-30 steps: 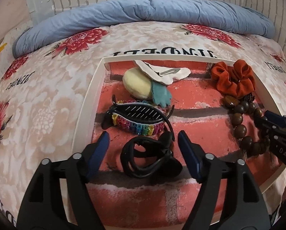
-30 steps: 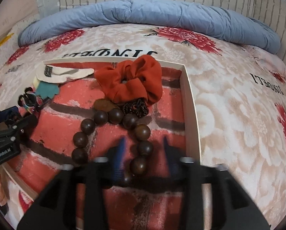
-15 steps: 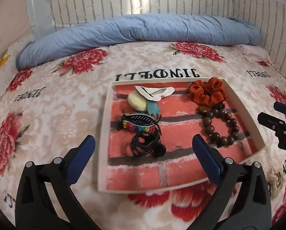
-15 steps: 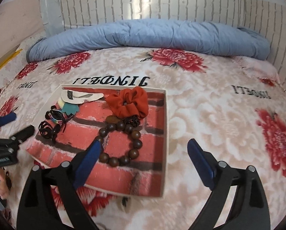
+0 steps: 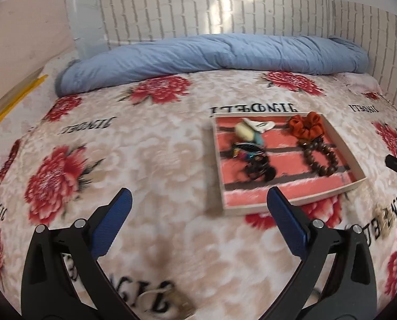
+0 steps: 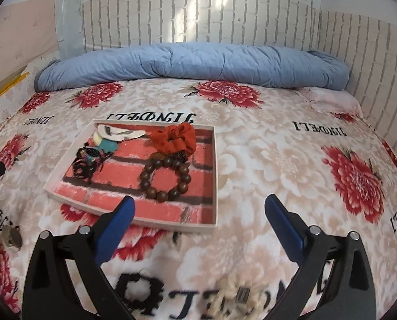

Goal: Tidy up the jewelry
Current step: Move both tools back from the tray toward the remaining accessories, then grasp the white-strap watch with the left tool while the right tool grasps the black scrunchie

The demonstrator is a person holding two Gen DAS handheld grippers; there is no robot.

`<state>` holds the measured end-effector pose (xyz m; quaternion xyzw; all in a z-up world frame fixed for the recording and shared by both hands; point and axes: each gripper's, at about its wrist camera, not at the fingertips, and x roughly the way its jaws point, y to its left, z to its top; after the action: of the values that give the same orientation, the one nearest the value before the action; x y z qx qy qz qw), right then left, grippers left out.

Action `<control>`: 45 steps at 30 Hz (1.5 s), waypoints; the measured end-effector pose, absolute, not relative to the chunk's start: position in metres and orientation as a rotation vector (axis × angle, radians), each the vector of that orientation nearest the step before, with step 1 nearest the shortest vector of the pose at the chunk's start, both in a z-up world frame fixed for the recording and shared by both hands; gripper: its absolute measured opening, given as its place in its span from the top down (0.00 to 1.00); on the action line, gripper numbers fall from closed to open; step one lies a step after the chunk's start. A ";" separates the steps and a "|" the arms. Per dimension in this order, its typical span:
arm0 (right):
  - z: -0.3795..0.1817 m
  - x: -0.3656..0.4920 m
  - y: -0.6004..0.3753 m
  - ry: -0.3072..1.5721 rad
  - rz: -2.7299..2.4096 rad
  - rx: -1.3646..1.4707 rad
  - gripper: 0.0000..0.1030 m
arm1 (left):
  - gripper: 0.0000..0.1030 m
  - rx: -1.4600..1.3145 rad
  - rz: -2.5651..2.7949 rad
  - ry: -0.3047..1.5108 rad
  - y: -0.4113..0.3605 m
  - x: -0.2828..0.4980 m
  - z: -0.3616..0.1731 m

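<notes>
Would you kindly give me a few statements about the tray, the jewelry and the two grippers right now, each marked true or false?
1. Both grippers are open and hold nothing. True: left gripper, right gripper.
2. The bead bracelet lies outside the tray. False: it lies in the tray.
3. The orange scrunchie sits at the far end of the tray, beyond the bracelet. True.
4. The right gripper grips the black hair clip. False: the clip lies in the tray, untouched.
5. A blue quilt lies along the wall. True.
</notes>
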<state>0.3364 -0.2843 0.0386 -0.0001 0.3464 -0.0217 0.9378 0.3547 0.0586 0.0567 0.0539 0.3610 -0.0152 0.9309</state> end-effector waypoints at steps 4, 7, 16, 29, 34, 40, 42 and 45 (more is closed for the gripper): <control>0.038 0.314 -0.275 0.688 -0.053 -0.006 0.07 | 0.05 0.082 -0.007 0.747 0.084 0.335 0.055; 0.032 0.301 -0.270 0.682 -0.060 0.004 0.07 | 0.05 0.074 0.007 0.754 0.096 0.320 0.044; -0.012 0.273 -0.256 0.670 -0.078 0.018 0.07 | 0.05 0.031 0.027 0.798 0.112 0.285 -0.010; -0.052 0.268 -0.253 0.700 -0.097 0.021 0.07 | 0.05 -0.032 0.033 0.847 0.122 0.274 -0.054; -0.059 0.270 -0.253 0.724 -0.094 0.027 0.08 | 0.05 -0.059 0.029 0.894 0.125 0.279 -0.067; -0.070 0.279 -0.247 0.774 -0.071 0.011 0.27 | 0.05 -0.026 0.027 0.897 0.119 0.280 -0.070; -0.073 0.281 -0.247 0.791 -0.064 0.014 0.30 | 0.05 -0.014 0.024 0.902 0.117 0.281 -0.071; -0.077 0.284 -0.248 0.816 -0.049 0.025 0.37 | 0.05 0.001 0.021 0.909 0.115 0.283 -0.073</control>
<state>0.2836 -0.2481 -0.0774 0.0120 0.3968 -0.0238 0.9175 0.2835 0.1146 -0.0728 0.0007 0.4388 0.0099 0.8985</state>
